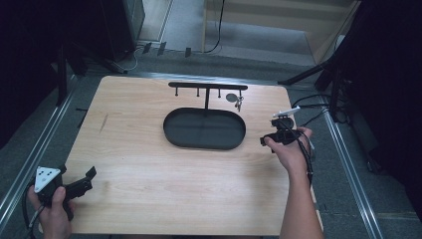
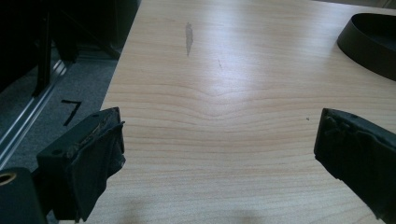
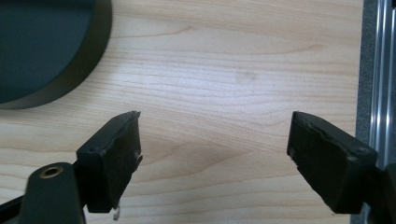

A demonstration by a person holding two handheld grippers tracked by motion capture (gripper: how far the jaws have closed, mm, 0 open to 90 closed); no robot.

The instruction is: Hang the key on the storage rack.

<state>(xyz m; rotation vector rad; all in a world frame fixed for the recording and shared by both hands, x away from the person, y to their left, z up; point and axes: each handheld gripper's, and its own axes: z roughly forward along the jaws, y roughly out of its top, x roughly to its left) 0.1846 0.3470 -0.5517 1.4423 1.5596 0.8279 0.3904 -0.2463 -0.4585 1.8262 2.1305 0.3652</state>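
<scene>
Nothing is held yet: both claws gape wide over bare wood. The right gripper (image 1: 280,130) hovers just at 3 o'clock of the black tray (image 1: 205,144), nearest the keys (image 1: 239,102) that hang from the rack (image 1: 207,86) at about 1 o'clock (likely the target). The next move probably calls for a lift toward that hook. The left gripper (image 1: 84,183) idles at 7 o'clock. The wooden table (image 1: 149,164) stands on grey carpet among dark stands.
</scene>
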